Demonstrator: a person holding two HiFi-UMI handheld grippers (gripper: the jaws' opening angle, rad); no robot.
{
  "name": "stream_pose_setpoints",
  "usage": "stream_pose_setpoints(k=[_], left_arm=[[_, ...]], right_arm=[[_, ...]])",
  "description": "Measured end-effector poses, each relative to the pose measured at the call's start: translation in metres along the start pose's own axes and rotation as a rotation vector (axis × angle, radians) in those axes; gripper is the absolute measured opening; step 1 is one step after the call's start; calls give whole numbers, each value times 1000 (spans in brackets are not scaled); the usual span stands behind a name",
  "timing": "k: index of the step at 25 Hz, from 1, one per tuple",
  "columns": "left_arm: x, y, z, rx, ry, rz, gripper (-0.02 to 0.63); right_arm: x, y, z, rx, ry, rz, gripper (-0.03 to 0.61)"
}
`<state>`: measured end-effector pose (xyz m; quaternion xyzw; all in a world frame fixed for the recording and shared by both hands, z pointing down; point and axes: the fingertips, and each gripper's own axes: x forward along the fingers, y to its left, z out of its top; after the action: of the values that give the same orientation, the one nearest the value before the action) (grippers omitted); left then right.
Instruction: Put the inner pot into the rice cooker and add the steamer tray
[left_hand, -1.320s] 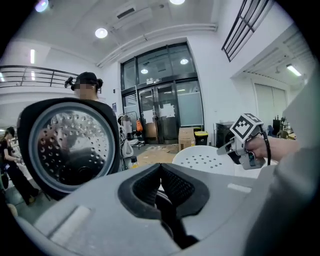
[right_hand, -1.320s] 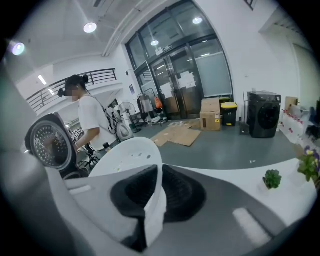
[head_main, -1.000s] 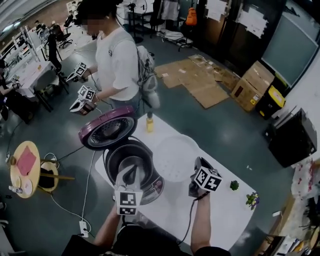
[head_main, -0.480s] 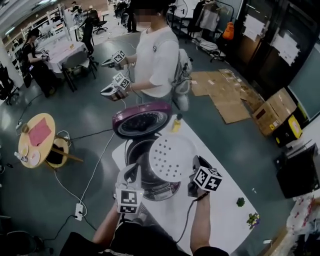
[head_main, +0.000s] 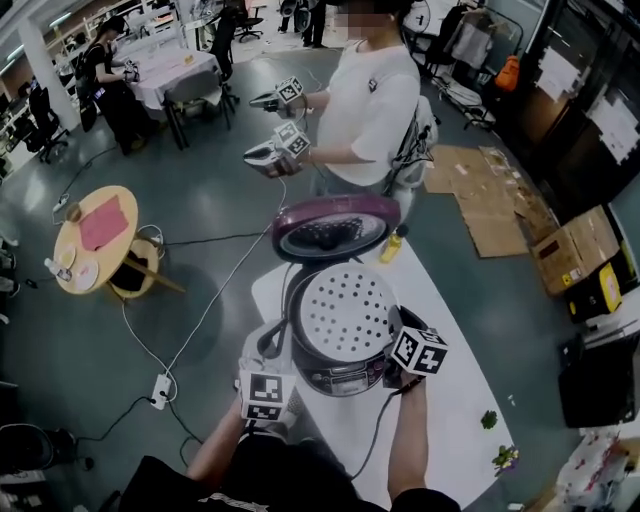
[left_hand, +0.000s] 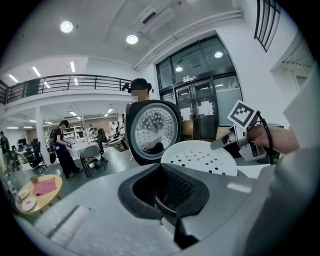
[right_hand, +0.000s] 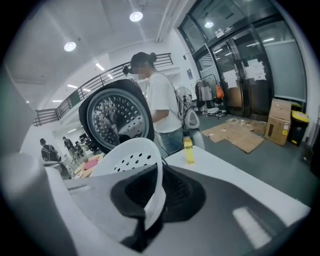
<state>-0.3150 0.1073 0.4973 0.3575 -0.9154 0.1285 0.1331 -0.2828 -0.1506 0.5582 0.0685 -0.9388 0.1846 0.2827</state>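
White steamer tray (head_main: 347, 310), over open rice cooker (head_main: 345, 380)

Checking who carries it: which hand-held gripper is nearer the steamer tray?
Right. The right hand-held gripper clamps the steamer tray by its rim; the left hand-held gripper, shut, sits beside the rice cooker.

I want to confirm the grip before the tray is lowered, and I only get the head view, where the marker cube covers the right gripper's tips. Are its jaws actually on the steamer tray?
Observer: Yes. In the right gripper view the right gripper is closed on the rim of the white steamer tray, which runs edge-on between its jaws.
Operator: And the left gripper, is it on the tray too?
Observer: No. In the left gripper view the left gripper has its jaws together, and the steamer tray lies beyond them, not between them.
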Motion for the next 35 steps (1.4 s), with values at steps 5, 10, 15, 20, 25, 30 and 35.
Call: stream_pose_setpoints(k=[5, 10, 15, 20, 25, 30, 35], left_arm=[[-3, 6, -9, -15, 12, 16, 11], [-6, 7, -18, -37, 30, 30, 11], [-7, 10, -32, -51, 58, 46, 11], [-5, 9, -36, -58, 74, 54, 11], [-2, 6, -43, -59, 90, 59, 11], [-2, 4, -43, -61, 103, 54, 11], [-4, 12, -47, -62, 108, 48, 11]], right_arm=[[15, 11, -9, -40, 48, 33, 31], [26, 19, -19, -63, 88, 58, 31], [38, 18, -27, -80, 116, 49, 31], [45, 13, -28, -93, 130, 41, 31], [51, 11, -32, -97, 136, 47, 31], [52, 10, -29, -113, 132, 36, 32], [54, 18, -31, -134, 122, 24, 69]])
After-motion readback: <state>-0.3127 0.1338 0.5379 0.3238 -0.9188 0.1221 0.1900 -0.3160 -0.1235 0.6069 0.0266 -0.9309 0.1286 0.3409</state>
